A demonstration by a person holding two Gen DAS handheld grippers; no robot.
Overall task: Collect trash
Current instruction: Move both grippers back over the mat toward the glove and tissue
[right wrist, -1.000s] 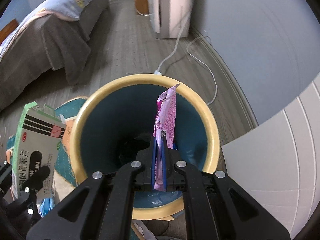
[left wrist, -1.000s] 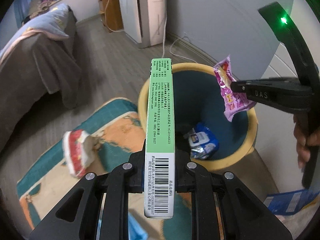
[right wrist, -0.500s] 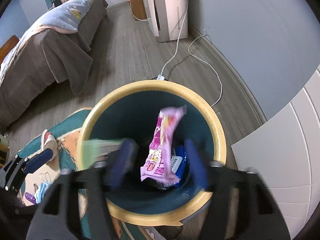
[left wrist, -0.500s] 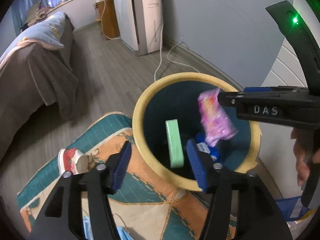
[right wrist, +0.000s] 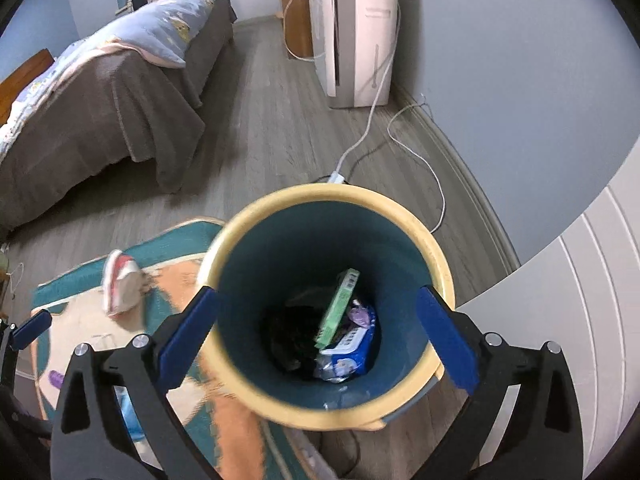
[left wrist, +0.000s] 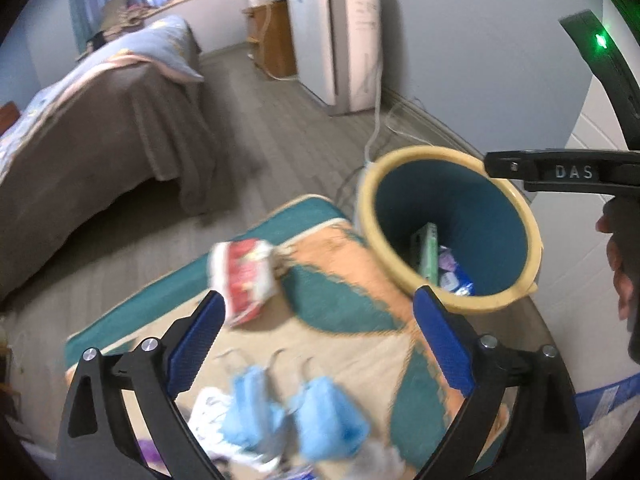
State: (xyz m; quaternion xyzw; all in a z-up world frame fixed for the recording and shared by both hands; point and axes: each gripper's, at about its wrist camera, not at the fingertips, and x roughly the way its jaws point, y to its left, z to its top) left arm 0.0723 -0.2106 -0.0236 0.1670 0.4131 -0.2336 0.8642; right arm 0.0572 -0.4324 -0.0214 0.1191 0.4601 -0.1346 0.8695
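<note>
The yellow-rimmed bin (right wrist: 320, 190) with a teal inside stands on the floor. In it lie a green box (right wrist: 340, 304), a pink wrapper (right wrist: 358, 316) and a blue packet (right wrist: 352, 346). My right gripper (right wrist: 318, 294) hangs above the bin, jaws opening, nothing between them. My left gripper (left wrist: 320, 298) is over the rug to the left of the bin (left wrist: 400, 168), jaws also opening and empty. The green box (left wrist: 430, 252) also shows here. A red and white wrapper (left wrist: 244, 276) and blue face masks (left wrist: 328, 420) lie on the rug below it.
The patterned rug (left wrist: 340, 304) lies left of the bin. A bed (right wrist: 100, 100) fills the left, a white appliance (right wrist: 356, 32) stands by the far wall, and its cable (right wrist: 400, 120) trails to the bin. A white panelled surface (right wrist: 580, 280) is close on the right.
Both grippers opened and let go: the green box and the pink wrapper dropped into the bin. Both grippers rose, and the left one swung left over the rug.
</note>
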